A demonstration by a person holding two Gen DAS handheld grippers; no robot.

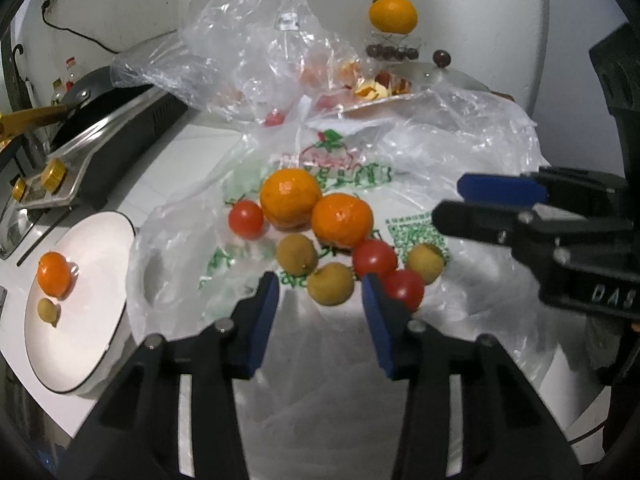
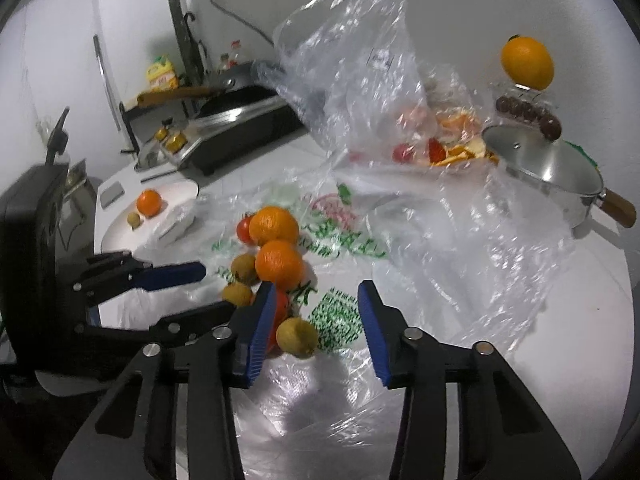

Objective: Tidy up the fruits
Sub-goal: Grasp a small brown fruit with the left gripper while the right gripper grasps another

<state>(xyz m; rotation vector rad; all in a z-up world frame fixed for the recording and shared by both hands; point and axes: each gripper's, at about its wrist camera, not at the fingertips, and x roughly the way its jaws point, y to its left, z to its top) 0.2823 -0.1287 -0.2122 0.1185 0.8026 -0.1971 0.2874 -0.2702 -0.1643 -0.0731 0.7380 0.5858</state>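
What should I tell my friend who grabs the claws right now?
Left claw: open, empty, above a longan.
Right claw: open, empty, beside another longan.
Done: one orange and one longan on the white plate.
Left: two oranges, three tomatoes and three longans on the printed bag.

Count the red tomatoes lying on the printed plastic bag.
3. One tomato lies left of the two oranges; two more touch each other at the cluster's right, by the left gripper. Others may be hidden under the crumpled bags behind.
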